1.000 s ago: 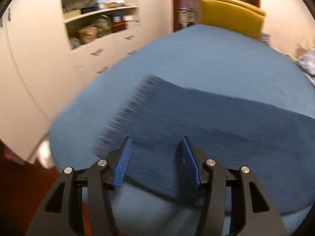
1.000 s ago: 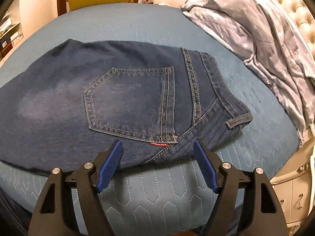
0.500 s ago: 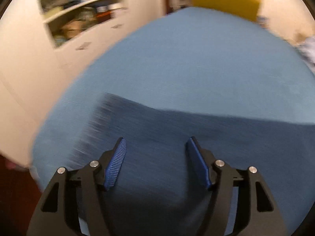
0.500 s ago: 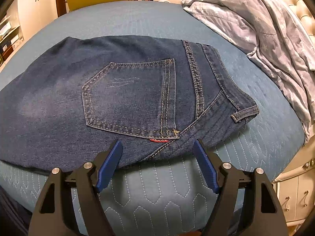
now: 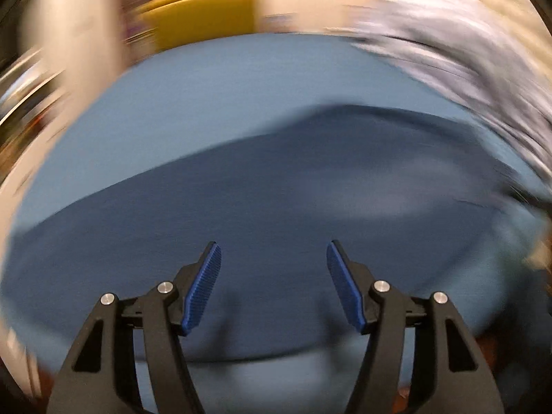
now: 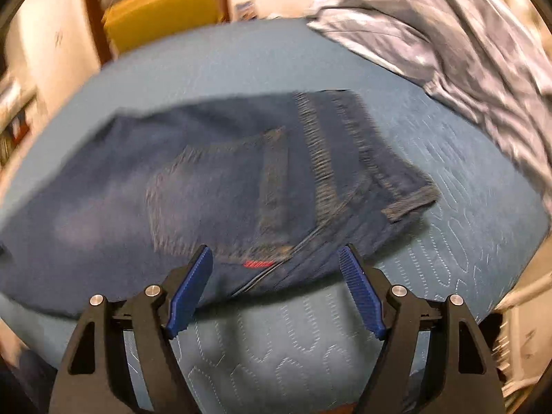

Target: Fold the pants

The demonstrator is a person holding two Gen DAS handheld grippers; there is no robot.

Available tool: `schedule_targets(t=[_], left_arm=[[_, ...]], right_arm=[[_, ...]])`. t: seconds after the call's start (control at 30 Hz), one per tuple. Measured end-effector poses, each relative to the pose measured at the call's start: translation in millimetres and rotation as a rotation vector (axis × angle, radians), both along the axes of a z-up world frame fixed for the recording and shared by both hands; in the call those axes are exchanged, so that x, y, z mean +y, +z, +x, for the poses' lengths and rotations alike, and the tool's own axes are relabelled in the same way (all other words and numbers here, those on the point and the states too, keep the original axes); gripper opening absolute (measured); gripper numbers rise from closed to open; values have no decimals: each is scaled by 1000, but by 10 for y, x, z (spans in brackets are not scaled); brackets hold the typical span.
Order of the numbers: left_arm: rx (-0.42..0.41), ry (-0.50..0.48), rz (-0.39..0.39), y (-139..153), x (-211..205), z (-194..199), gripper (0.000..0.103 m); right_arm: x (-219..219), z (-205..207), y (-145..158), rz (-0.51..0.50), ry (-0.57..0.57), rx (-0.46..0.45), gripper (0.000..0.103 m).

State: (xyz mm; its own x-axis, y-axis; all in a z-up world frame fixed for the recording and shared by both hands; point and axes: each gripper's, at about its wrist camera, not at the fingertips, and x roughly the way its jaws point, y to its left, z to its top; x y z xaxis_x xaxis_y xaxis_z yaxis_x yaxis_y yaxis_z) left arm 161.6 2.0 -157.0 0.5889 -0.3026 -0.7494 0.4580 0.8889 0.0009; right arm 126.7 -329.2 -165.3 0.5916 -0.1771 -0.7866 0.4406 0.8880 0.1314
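A bed with a blue quilted cover fills most of both wrist views. A rumpled grey blanket lies heaped along its far right side, and it shows in the left wrist view too, badly smeared by blur. Beyond the far end of the bed stands a yellow chair, seen from the left wrist as a yellow smear.

The pants, dark blue jeans, lie flat on the bed cover, stretched across it from left to right. In the right wrist view the waistband end lies to the right, with a back pocket facing up, a small red tag at its lower corner and a belt loop sticking out at the right edge. In the left wrist view the pants are only a dark blue band across the cover.

The left gripper hovers over the pants; its jaws are closing, with nothing pinched between them. The right gripper hangs over the near edge of the pants by the red tag, jaws wide and empty.

No box, basket or drawer with contents can be made out in either blurred view.
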Motion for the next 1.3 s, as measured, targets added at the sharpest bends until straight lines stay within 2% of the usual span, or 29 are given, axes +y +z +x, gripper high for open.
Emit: schedule_targets(t=[0.07, 0.1, 0.13, 0.17, 0.27, 0.33, 0.4, 0.43, 0.47, 0.5, 0.57, 0.6, 0.73, 0.87, 0.9, 0.93, 1.03, 1.07, 1.1, 1.13, 1.17, 1.23, 1.27, 1.3], left_arm=[[9, -164, -51, 11, -826, -255, 65], [-10, -243, -51, 26, -1242, -379, 65], [-39, -292, -45, 19, -1568, -529, 65], [-67, -365, -59, 49, -1921, -666, 65], [-93, -462, -50, -36, -2488, -697, 64], [-82, -534, -42, -155, -2870, -639, 63], [-70, -594, 15, -351, -3100, -575, 60], [-62, -617, 51, -460, -3238, -575, 55], [-56, -628, 80, -498, -3373, -545, 31], [-44, -624, 115, -570, -3447, -500, 1], [-4, -579, 68, -558, -3428, -358, 1], [11, -563, 26, -487, -3363, -320, 1], [15, -528, -11, -305, -3272, -231, 1], [24, -518, -15, -281, -3276, -207, 1], [27, -517, -12, -296, -3281, -223, 1], [34, -516, -12, -303, -3287, -234, 1], [25, -523, -16, -332, -3328, -318, 3], [19, -537, -21, -347, -3344, -366, 11], [17, -558, -21, -377, -3373, -427, 41], [13, -564, -28, -392, -3392, -474, 53], [6, -565, -47, -384, -3395, -505, 55], [-6, -573, -56, -357, -3449, -553, 50], [-21, -582, -37, -359, -3485, -574, 34], [-34, -585, 18, -410, -3561, -582, 13]], right_arm=[[-344, -104, 37, 55, -84, -43, 74], [-546, -189, 39, 102, -138, -67, 73], [-844, -329, 4, 196, -214, -98, 72], [-1047, -434, -41, 266, -263, -115, 66], [-1512, -690, -259, 415, -339, -112, 57], [-1667, -758, -420, 544, -309, -119, 55], [-1723, -775, -507, 624, -286, -139, 55], [-1747, -767, -554, 679, -269, -158, 56], [-1767, -753, -587, 723, -259, -170, 56], [-1791, -737, -629, 764, -255, -176, 56], [-1798, -685, -678, 823, -229, -188, 56], [-1792, -648, -681, 836, -217, -193, 56], [-1668, -364, -684, 812, -141, -178, 57], [-1629, -138, -644, 763, -96, -186, 53], [-1588, -40, -636, 729, -74, -158, 29], [-1564, -3, -634, 680, -92, -115, 11], [-1547, -89, -546, 660, -111, -104, 8], [-1536, -101, -532, 656, -111, -98, 8], [-1515, -124, -536, 650, -111, -86, 8], [-1495, -136, -560, 644, -113, -72, 8], [-1516, -154, -592, 653, -117, -68, 8], [-1540, -158, -621, 685, -120, -74, 8], [-1537, -145, -617, 688, -120, -72, 8], [-1545, -159, -610, 685, -120, -69, 8]])
